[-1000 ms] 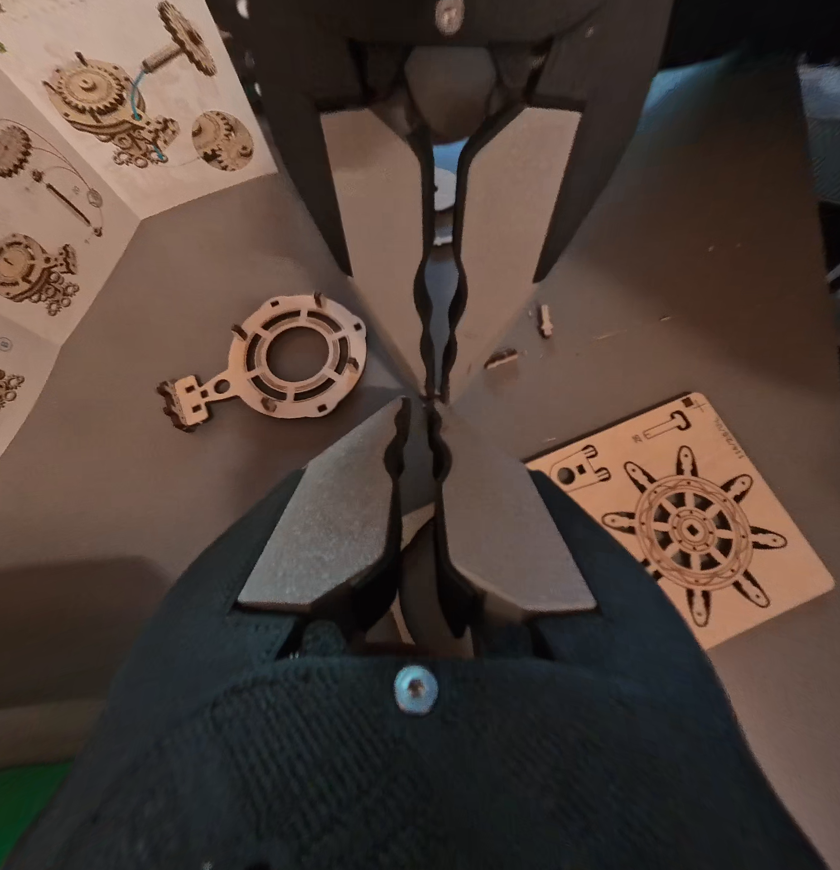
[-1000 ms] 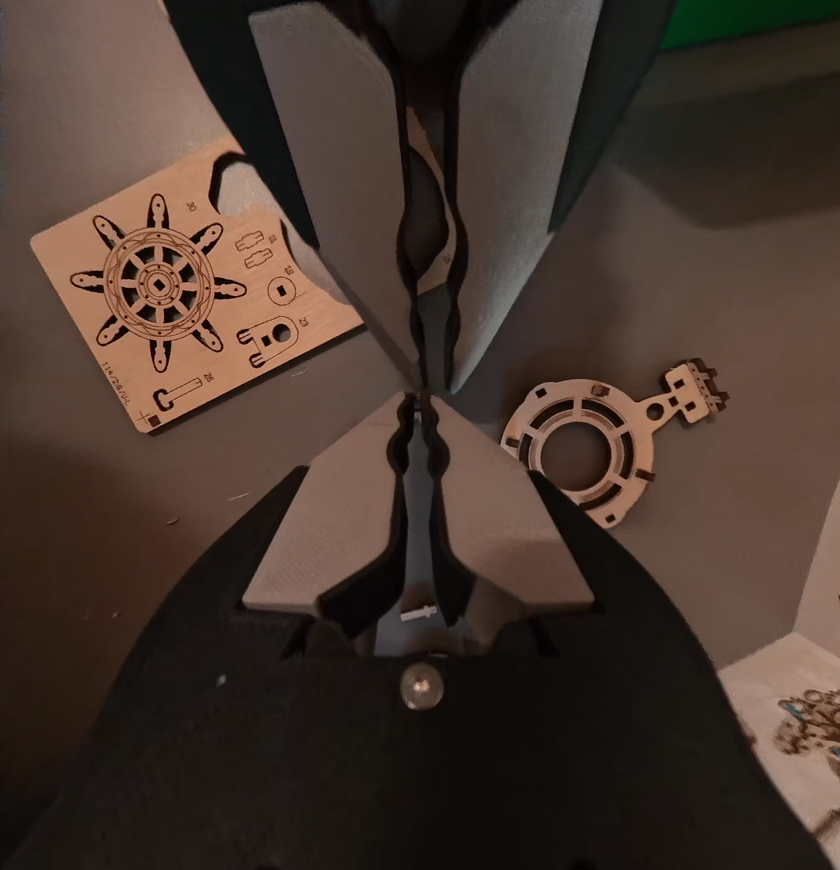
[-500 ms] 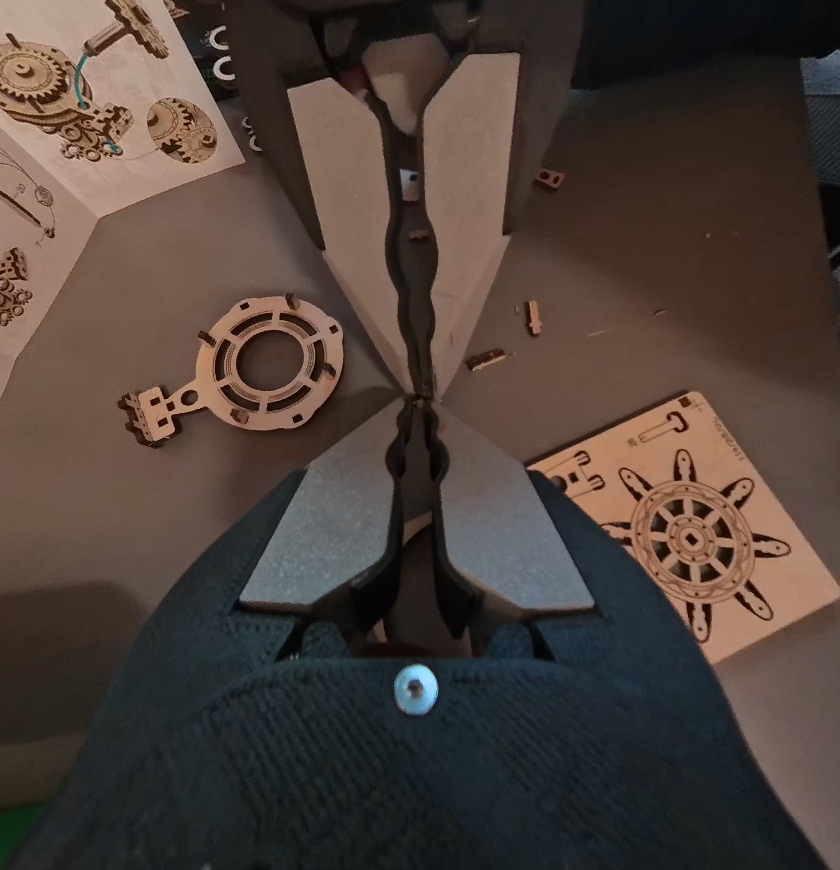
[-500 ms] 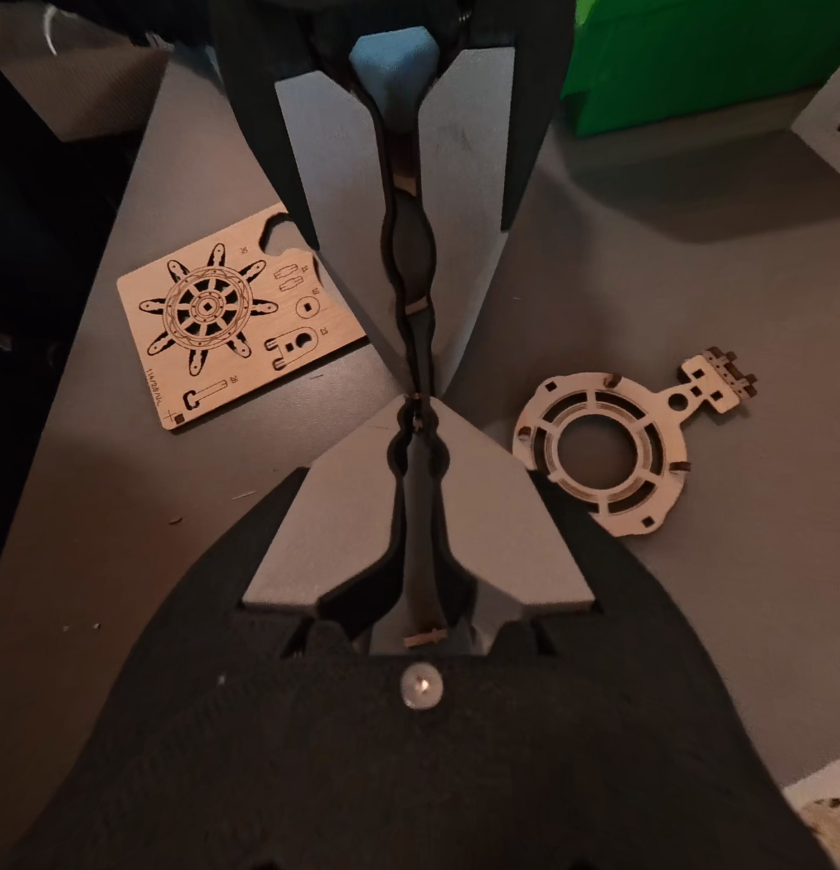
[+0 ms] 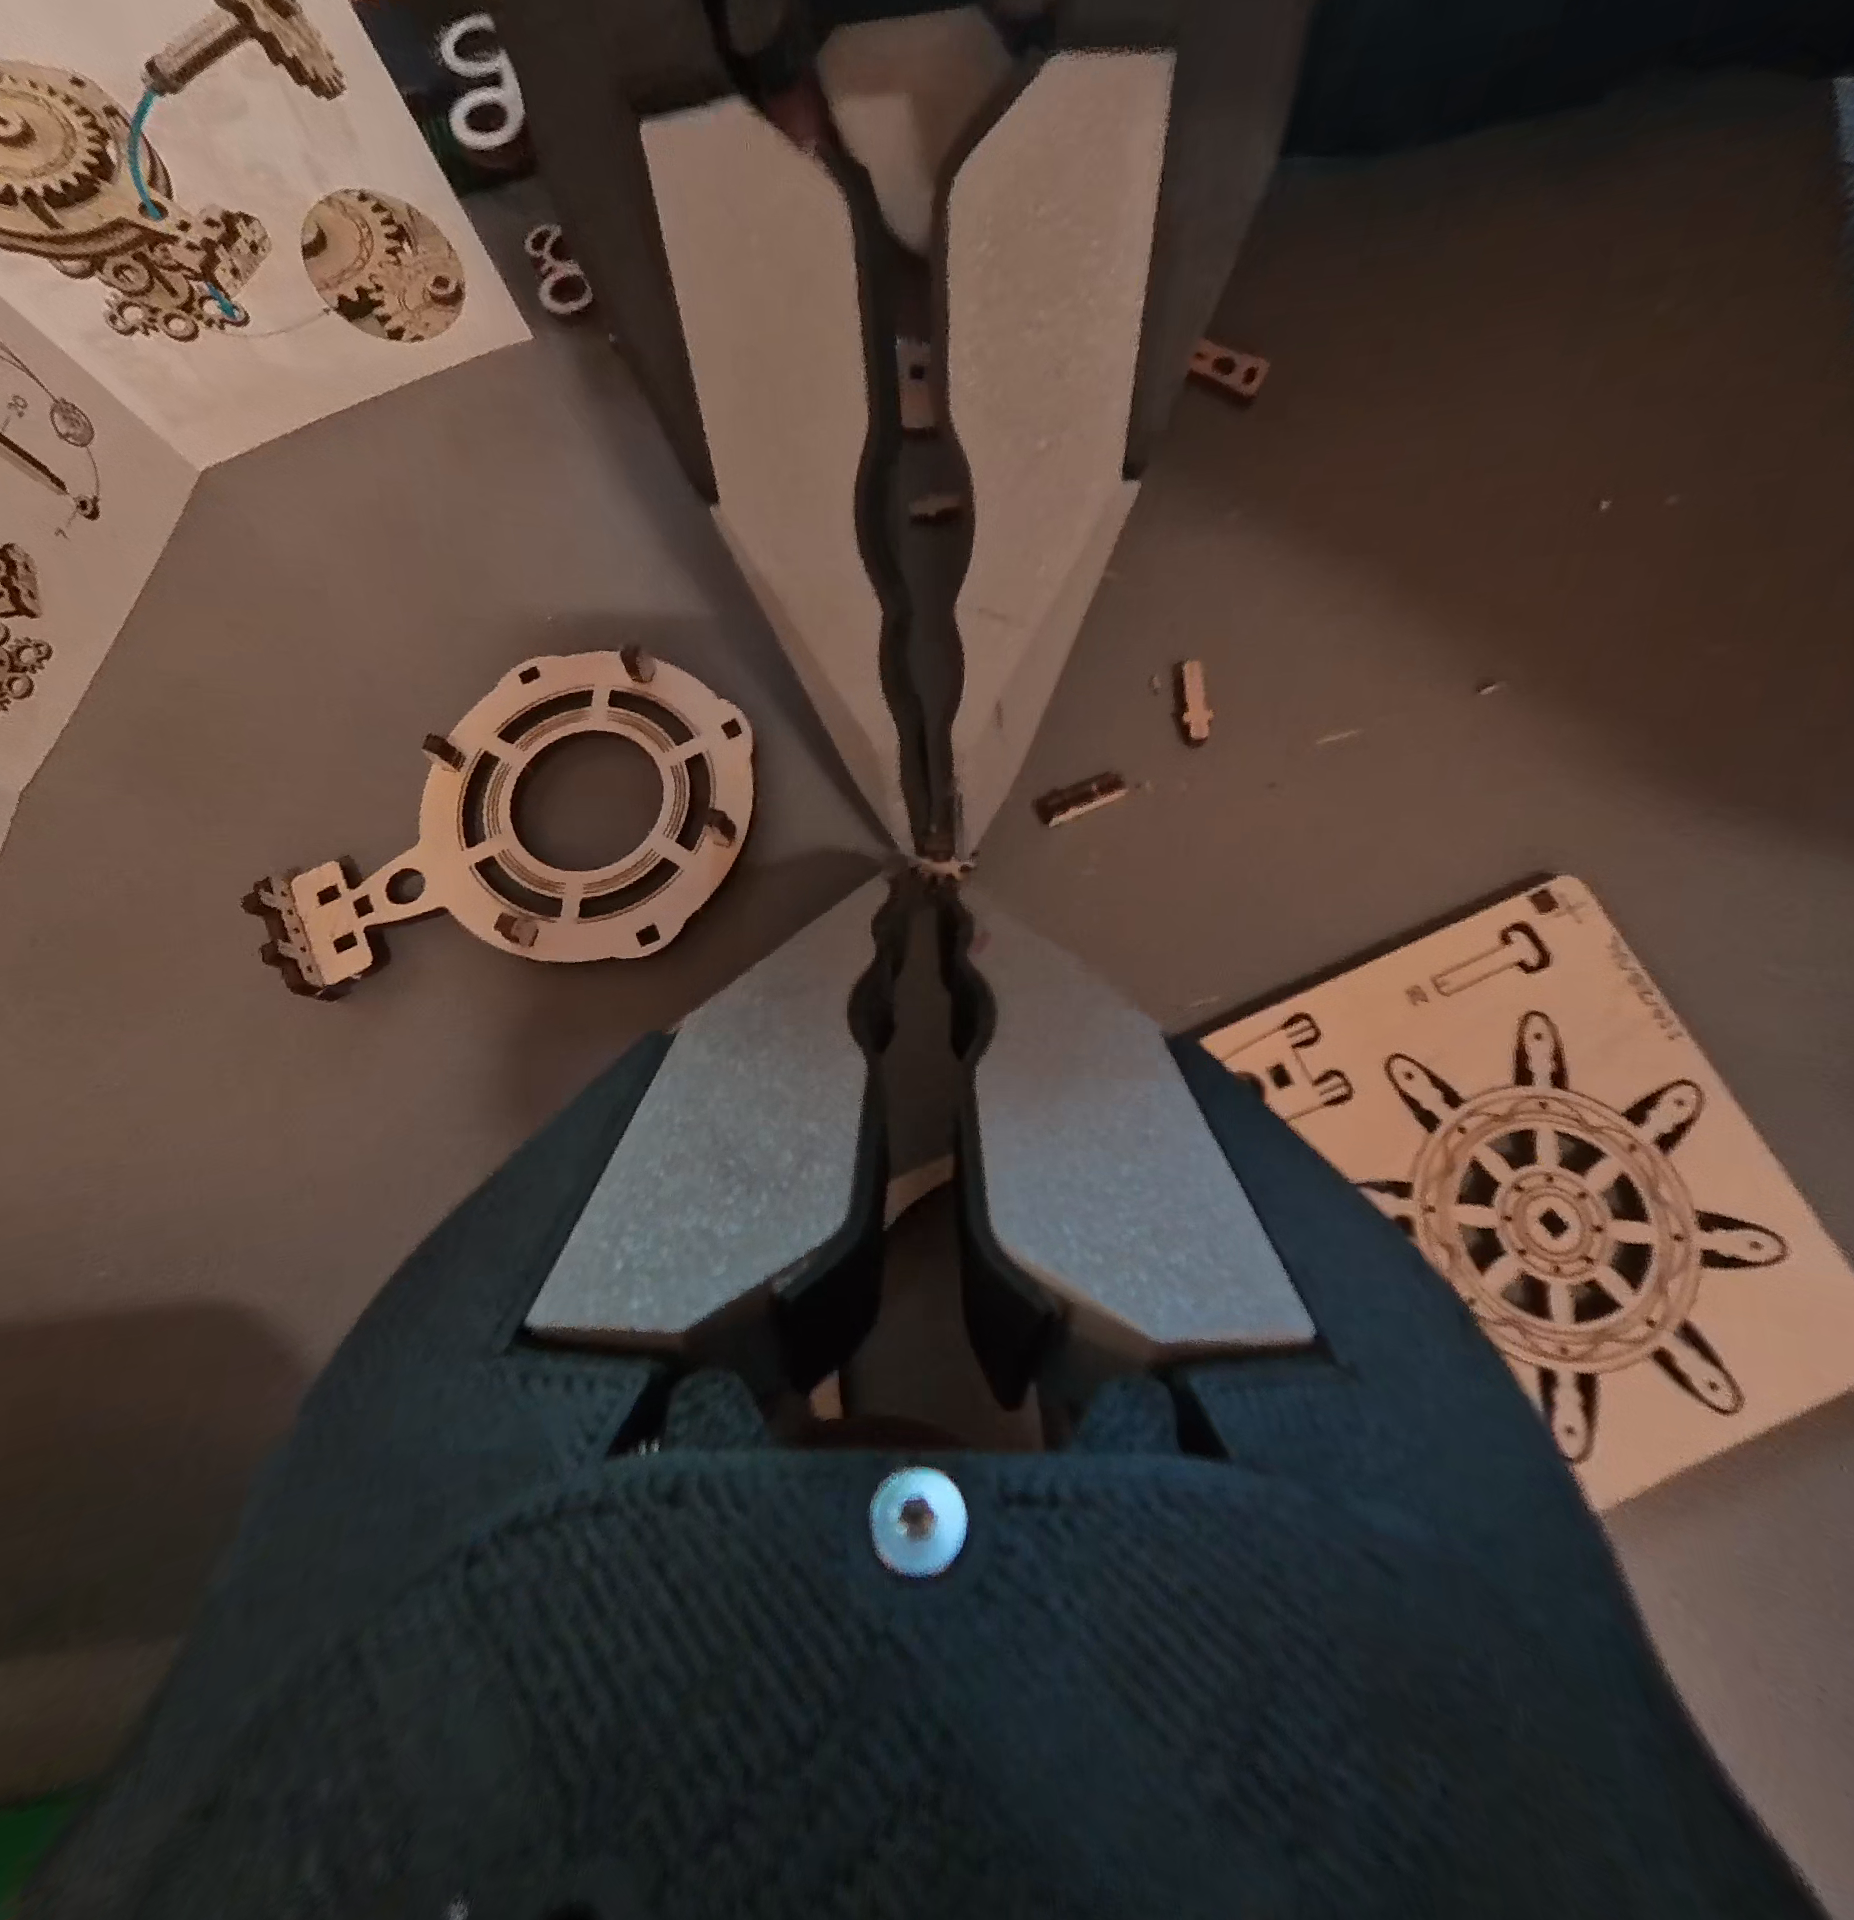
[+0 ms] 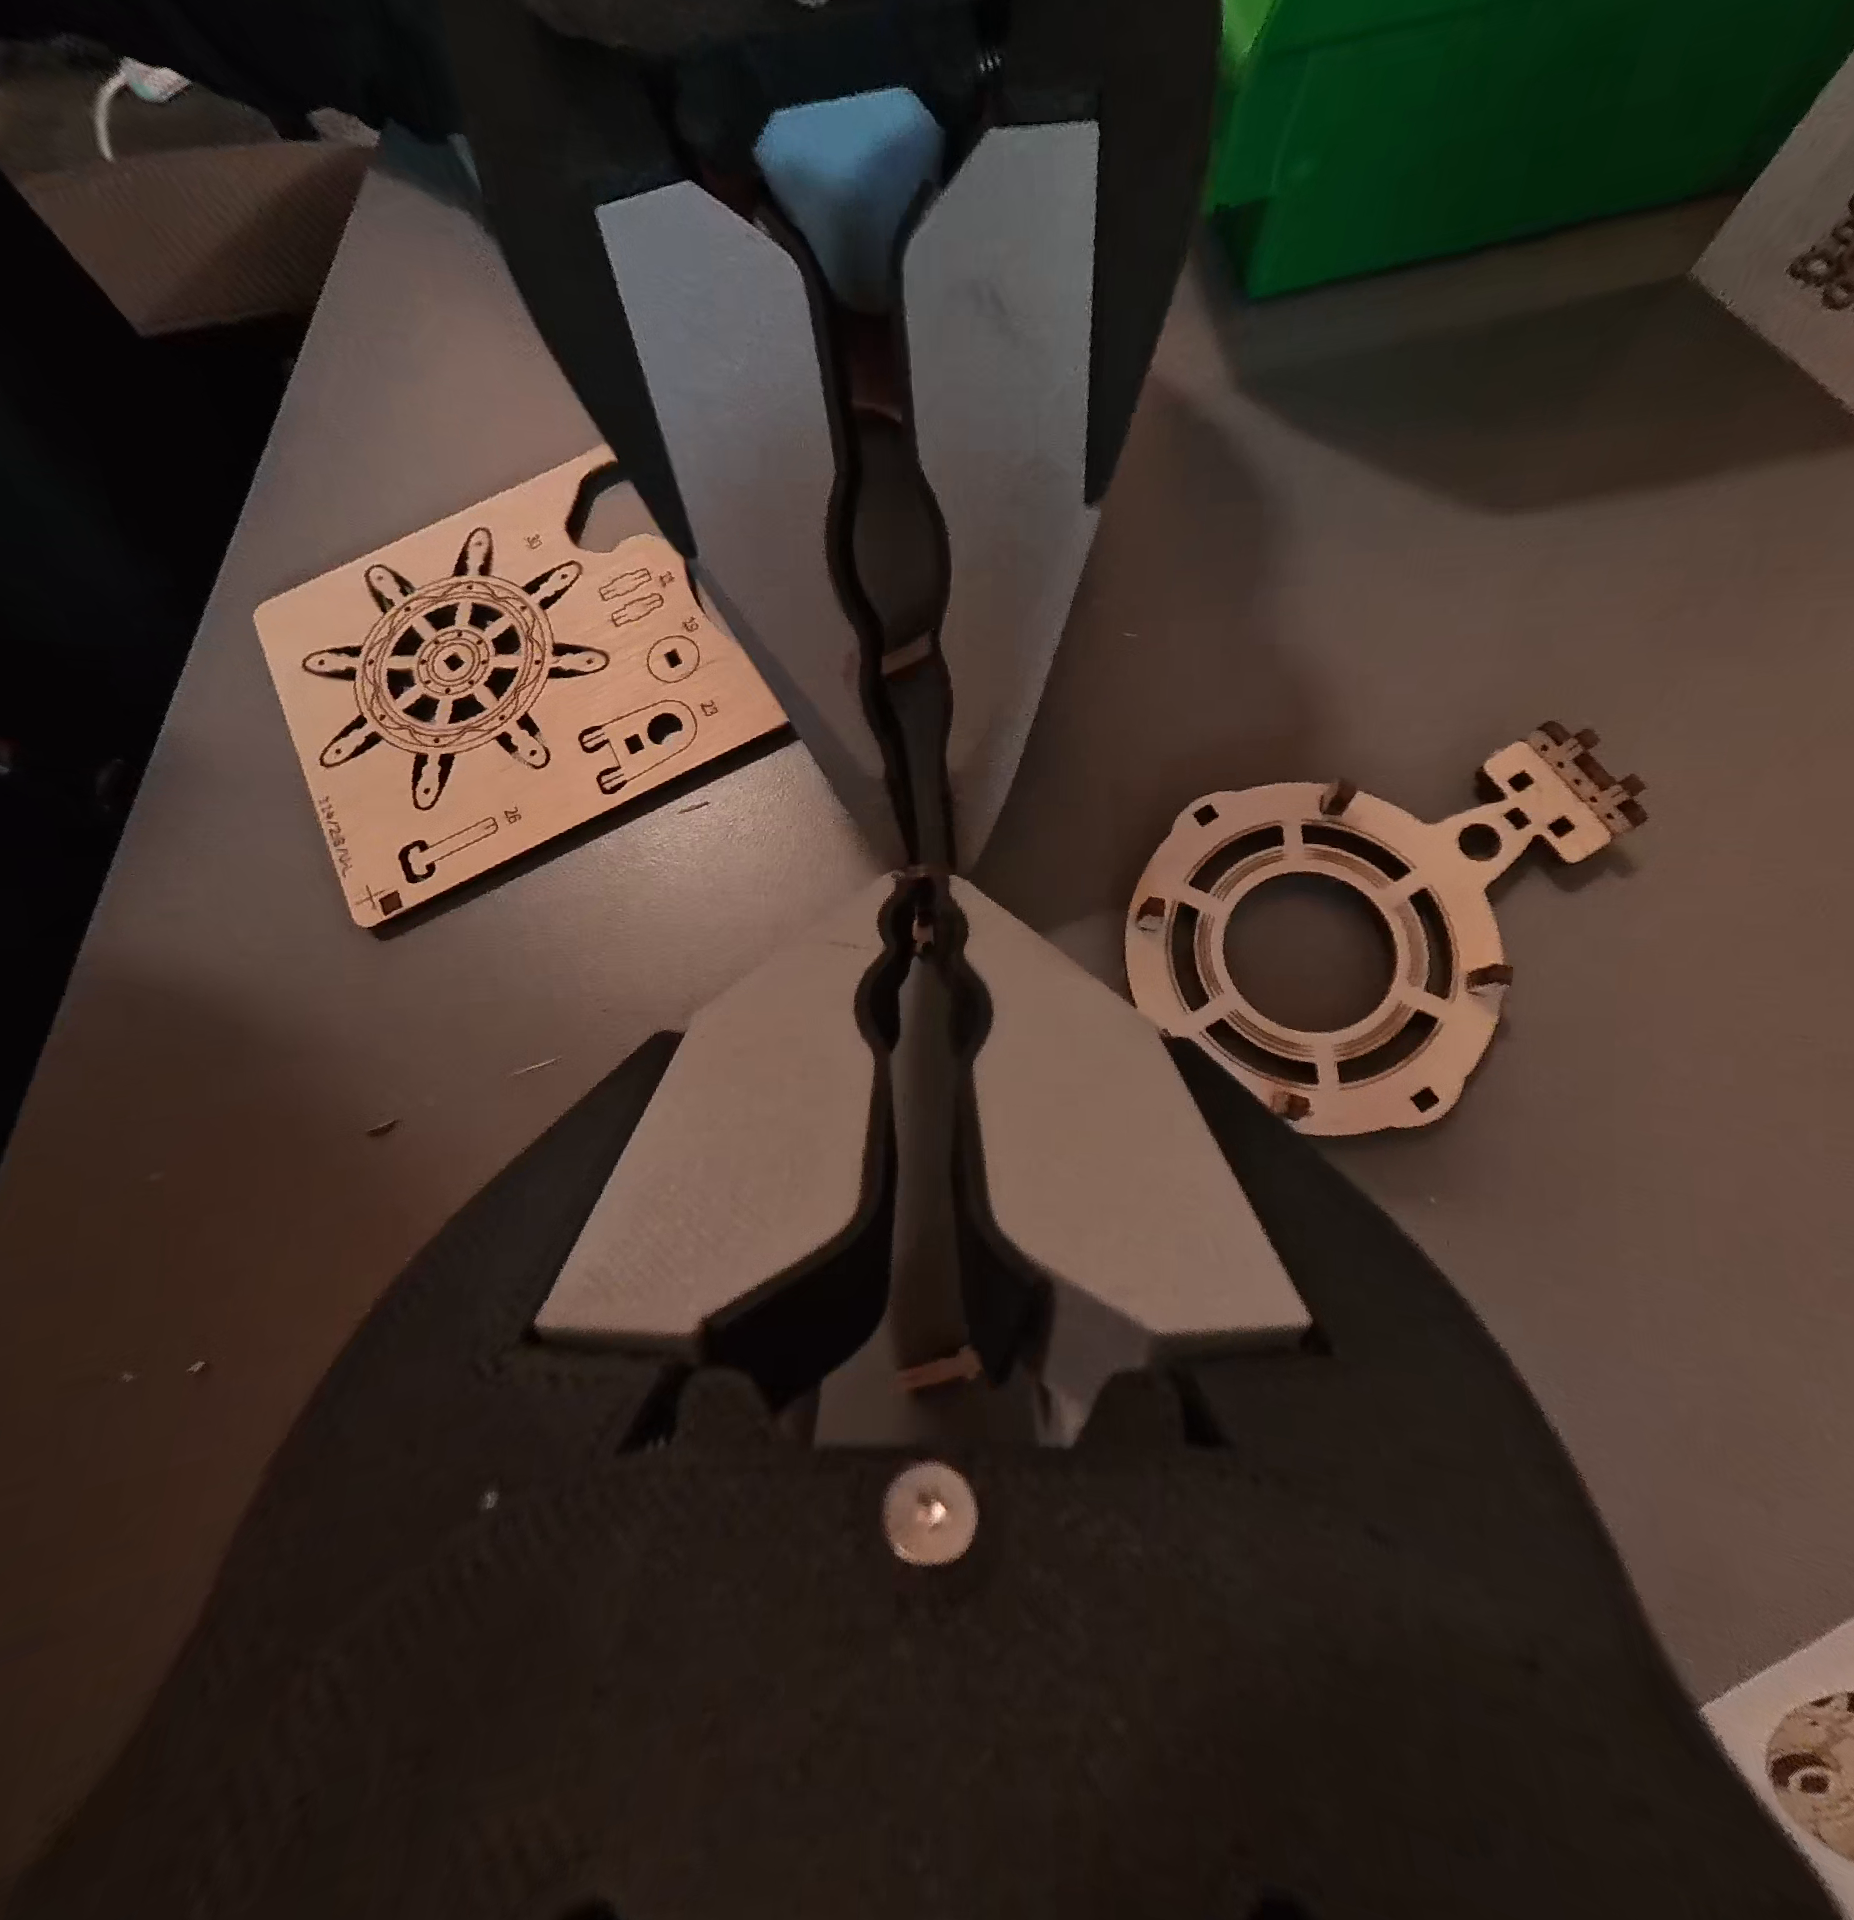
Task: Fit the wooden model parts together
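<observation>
My left gripper (image 5: 928, 888) and my right gripper (image 6: 923, 899) meet tip to tip above the grey table. Both are shut. A tiny wooden piece (image 5: 938, 860) is pinched where the tips touch; it also shows in the right wrist view (image 6: 921, 871). I cannot tell which part of it each gripper holds. The right gripper (image 5: 933, 826) comes down from the top of the left wrist view, and the left gripper (image 6: 928, 847) does the same in the right wrist view. A wooden ring plate with a handle (image 5: 632, 930) lies flat on the table beside the tips (image 6: 1359, 1114).
A wooden sheet with an uncut wheel (image 5: 1546, 1216) (image 6: 455, 665) lies on the other side of the tips. Loose pegs (image 5: 1081, 798) (image 5: 1193, 701) and a small block (image 5: 1226, 366) lie behind. Instruction sheets (image 5: 227, 208) (image 6: 1827, 208) and a green box (image 6: 1474, 125) border the table. Both grippers' tips are close together, under 4 cm apart.
Both grippers stay shut and tip to tip. They have tilted and drawn back from the table, so more of it shows, and the green box has come into the right wrist view.
</observation>
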